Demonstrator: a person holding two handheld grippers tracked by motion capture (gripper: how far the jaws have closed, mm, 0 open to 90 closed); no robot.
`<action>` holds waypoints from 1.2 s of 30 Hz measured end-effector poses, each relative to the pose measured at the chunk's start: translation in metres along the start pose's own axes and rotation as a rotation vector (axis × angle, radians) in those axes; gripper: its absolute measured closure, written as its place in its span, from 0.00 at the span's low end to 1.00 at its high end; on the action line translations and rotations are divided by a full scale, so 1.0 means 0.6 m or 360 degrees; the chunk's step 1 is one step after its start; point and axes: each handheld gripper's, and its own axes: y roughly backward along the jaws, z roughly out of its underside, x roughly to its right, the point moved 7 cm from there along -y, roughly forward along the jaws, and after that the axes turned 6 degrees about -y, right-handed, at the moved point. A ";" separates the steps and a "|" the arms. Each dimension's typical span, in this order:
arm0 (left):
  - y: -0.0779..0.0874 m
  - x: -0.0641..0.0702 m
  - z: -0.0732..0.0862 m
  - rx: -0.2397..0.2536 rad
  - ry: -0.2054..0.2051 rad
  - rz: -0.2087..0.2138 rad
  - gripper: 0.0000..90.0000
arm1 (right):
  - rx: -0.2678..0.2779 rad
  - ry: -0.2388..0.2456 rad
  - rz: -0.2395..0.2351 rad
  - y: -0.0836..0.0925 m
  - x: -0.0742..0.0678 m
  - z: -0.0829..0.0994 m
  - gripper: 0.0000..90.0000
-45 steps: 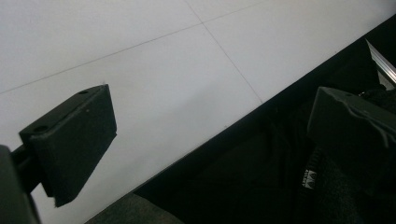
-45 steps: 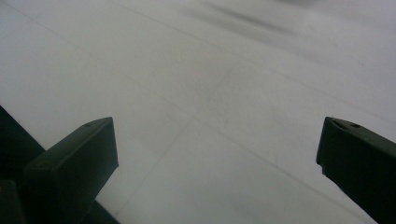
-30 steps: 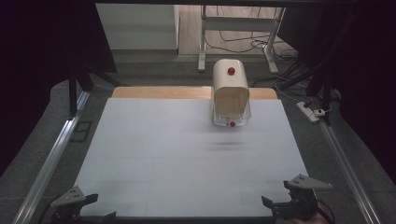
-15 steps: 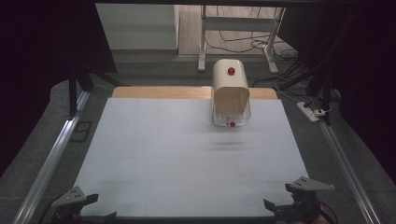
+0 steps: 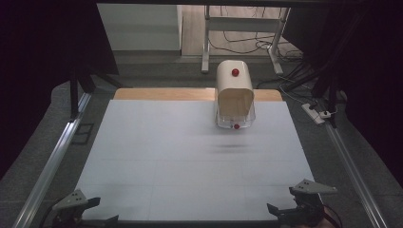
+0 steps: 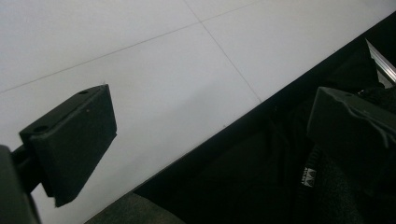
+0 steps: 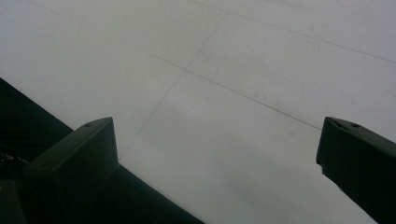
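A cream arched box (image 5: pixel 234 94) with a red knob on top stands at the far side of the white table (image 5: pixel 190 156); a clear tray with a small red thing pokes out of its open front. My left gripper (image 5: pixel 88 216) sits at the near left corner, its jaws wide apart over the table's front edge (image 6: pixel 205 140). My right gripper (image 5: pixel 294 209) hovers at the near right corner, also open with bare white table (image 7: pixel 224 93) between its jaws. Both hold nothing.
Metal rails (image 5: pixel 52 161) run along both sides of the table. A power strip (image 5: pixel 316 113) and cables lie on the floor at the far right. A wooden strip (image 5: pixel 161 94) edges the table's far side.
The right gripper has drifted slightly back toward the near edge. The left gripper and the box stay put.
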 end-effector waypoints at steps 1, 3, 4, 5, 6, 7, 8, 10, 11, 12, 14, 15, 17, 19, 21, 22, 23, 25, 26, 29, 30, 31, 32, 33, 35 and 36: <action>0.000 0.000 0.000 0.0000 0.0000 0.0000 0.02 | 0.0000 0.0008 0.0005 0.001 0.000 -0.001 0.00; 0.000 0.000 0.000 0.0000 -0.0001 -0.0001 0.02 | 0.0016 0.0010 -0.0005 0.002 -0.001 -0.004 0.00; 0.001 0.000 0.001 0.0000 0.0000 -0.0001 0.02 | 0.0024 0.0015 -0.0007 0.003 -0.002 -0.006 0.00; 0.001 0.000 0.001 -0.0001 0.0000 -0.0002 0.02 | 0.0024 0.0026 -0.0005 0.003 -0.002 -0.008 0.00; 0.001 0.000 0.001 -0.0001 0.0000 -0.0002 0.02 | 0.0033 0.0028 -0.0005 0.003 -0.003 -0.009 0.00; 0.001 0.000 0.001 -0.0001 -0.0001 -0.0001 0.02 | 0.0038 0.0040 -0.0004 0.003 -0.003 -0.011 0.00; 0.000 0.000 0.001 -0.0002 0.0000 -0.0001 0.02 | 0.0044 0.0053 -0.0002 0.002 -0.005 -0.014 0.00; 0.000 0.000 0.001 -0.0002 0.0000 -0.0002 0.02 | 0.0049 0.0068 -0.0001 0.001 -0.007 -0.016 0.00; 0.000 0.000 0.001 -0.0002 0.0000 -0.0002 0.02 | 0.0051 0.0075 -0.0002 0.000 -0.008 -0.017 0.00; 0.000 0.000 0.001 -0.0002 0.0000 -0.0002 0.02 | 0.0053 0.0083 -0.0007 0.000 -0.010 -0.018 0.00; 0.000 0.000 0.001 -0.0003 0.0001 -0.0002 0.02 | 0.0056 0.0095 -0.0007 -0.002 -0.012 -0.020 0.00; 0.000 0.000 0.001 -0.0003 0.0001 -0.0002 0.02 | 0.0061 0.0104 -0.0009 -0.002 -0.012 -0.021 0.00; 0.000 0.000 0.001 -0.0003 0.0001 -0.0003 0.02 | 0.0067 0.0110 -0.0016 -0.003 -0.014 -0.023 0.00; 0.000 0.000 0.001 -0.0003 0.0001 -0.0003 0.02 | 0.0071 0.0118 -0.0023 -0.004 -0.016 -0.026 0.00; 0.000 0.000 0.001 -0.0004 0.0002 -0.0004 0.02 | 0.0075 0.0133 -0.0030 -0.006 -0.017 -0.028 0.00; 0.000 0.000 0.001 -0.0005 0.0002 -0.0004 0.02 | 0.0074 0.0140 -0.0034 -0.007 -0.019 -0.030 0.00; 0.000 0.000 0.001 -0.0005 0.0001 -0.0004 0.02 | 0.0075 0.0150 -0.0043 -0.008 -0.020 -0.031 0.00; 0.000 0.000 0.001 -0.0005 0.0002 -0.0005 0.02 | 0.0076 0.0157 -0.0052 -0.010 -0.023 -0.035 0.00; 0.000 0.000 0.001 -0.0005 0.0002 -0.0006 0.02 | 0.0079 0.0161 -0.0058 -0.011 -0.025 -0.036 0.00; 0.000 -0.001 0.001 -0.0006 0.0003 -0.0007 0.02 | 0.0080 0.0172 -0.0078 -0.014 -0.029 -0.041 0.00; 0.000 -0.001 0.001 -0.0006 0.0003 -0.0007 0.02 | 0.0076 0.0184 -0.0085 -0.014 -0.029 -0.042 0.00; 0.000 -0.001 0.001 -0.0006 0.0004 -0.0007 0.02 | 0.0080 0.0188 -0.0092 -0.016 -0.031 -0.044 0.00; 0.000 -0.001 0.001 -0.0006 0.0005 -0.0007 0.02 | 0.0083 0.0198 -0.0098 -0.016 -0.032 -0.046 0.00; 0.000 -0.001 0.001 -0.0006 0.0006 -0.0007 0.02 | 0.0089 0.0199 -0.0106 -0.018 -0.033 -0.048 0.00; 0.000 -0.001 0.001 -0.0008 0.0006 -0.0008 0.02 | 0.0091 0.0201 -0.0118 -0.019 -0.034 -0.053 0.00; 0.000 -0.001 0.001 -0.0008 0.0007 -0.0007 0.02 | 0.0093 0.0198 -0.0124 -0.020 -0.036 -0.056 0.00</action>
